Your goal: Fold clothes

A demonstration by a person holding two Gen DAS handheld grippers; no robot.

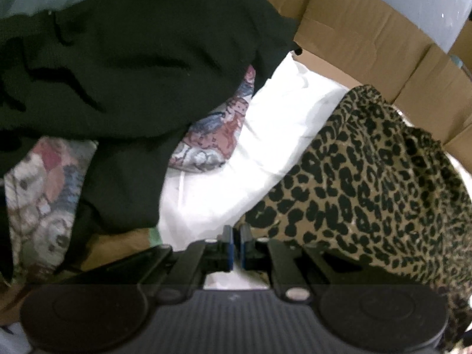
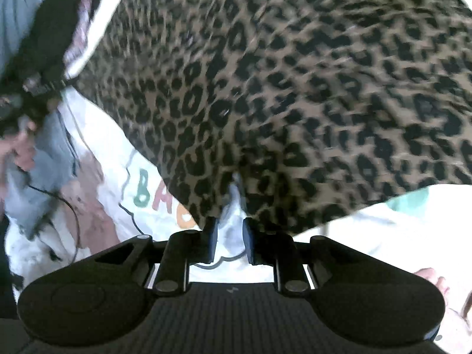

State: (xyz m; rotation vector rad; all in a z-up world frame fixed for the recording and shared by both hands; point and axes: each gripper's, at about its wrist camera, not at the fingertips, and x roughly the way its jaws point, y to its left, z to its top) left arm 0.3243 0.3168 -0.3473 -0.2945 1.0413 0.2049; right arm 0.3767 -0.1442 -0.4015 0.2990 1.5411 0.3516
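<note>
The left gripper (image 1: 236, 237) has its jaws nearly together, with only a thin gap, and I see no cloth between them; they point at a white cloth (image 1: 265, 153) that lies under the other clothes. Beside it, to the right, a leopard-print garment (image 1: 368, 183) rises in a bunched heap, and to the left a black garment (image 1: 124, 67) lies crumpled over a floral fabric (image 1: 218, 135). A cardboard box (image 1: 368, 38) stands behind the pile. In the right wrist view, the right gripper (image 2: 230, 236) has its jaws apart, and the leopard-print garment (image 2: 280, 88) hangs or spreads just ahead of them; whether its edge sits between the jaws I cannot tell, because the picture is blurred. Under it lies a white cloth with coloured letters (image 2: 153, 200). I judge that the leopard-print piece is the one in hand, being taken or spread for folding, while the others are unfolded. The next move needs a sure hold on its edge, so that the piece can be laid flat.
</note>
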